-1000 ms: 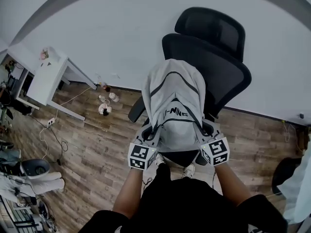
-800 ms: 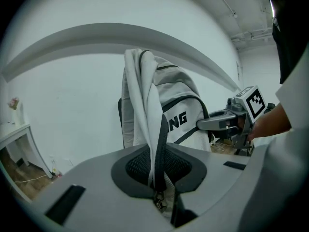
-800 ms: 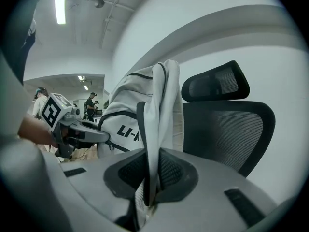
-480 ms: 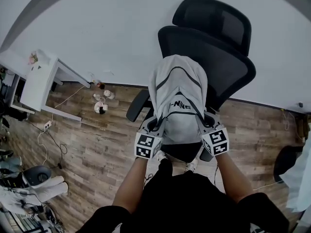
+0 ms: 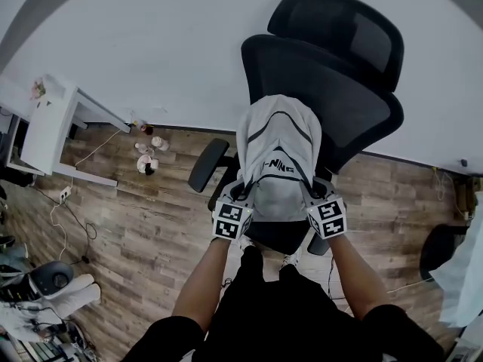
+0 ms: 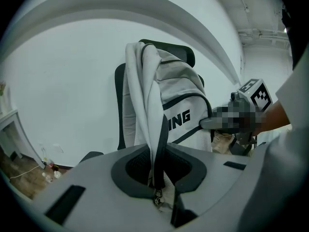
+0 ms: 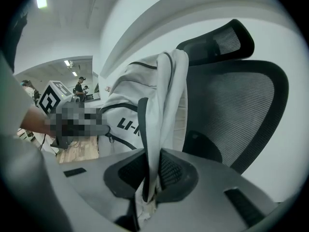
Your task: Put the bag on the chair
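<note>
Reaches forward with two bare arms, left arm (image 5: 200, 289) and right arm (image 5: 353, 277), both nearly straight, level with each other and splayed a little from the body. Holds two grippers, one per hand, each with one marker cube on top and jaws pointed ahead at the one chair (image 5: 336, 74). Clamps the left gripper (image 5: 243, 196) on a fold of white cloth with a dark strip at the left edge of the one bag (image 5: 279, 153), jaws nearly together with the fold pinched tight and a zip pull hanging below the pinch. Clamps the right gripper (image 5: 313, 194) the same way on a white fold with a dark strip at the bag's right edge, jaws pressed close around it. Has the bag upright between the two grippers, rising ahead of them in front of the black mesh backrest (image 5: 362, 104) and over the seat (image 5: 279, 240), printed face turned back toward the person. Cannot tell whether the base touches the seat. Shows one headrest (image 5: 343, 25) beyond the backrest, farthest from both grippers, and one armrest (image 5: 205, 164) just left of the left gripper. Shows, well off to the left of the left gripper, one white desk (image 5: 49, 123) and one small cluster of items (image 5: 147, 157) on the wood floor (image 5: 136, 225), too small to count.
</note>
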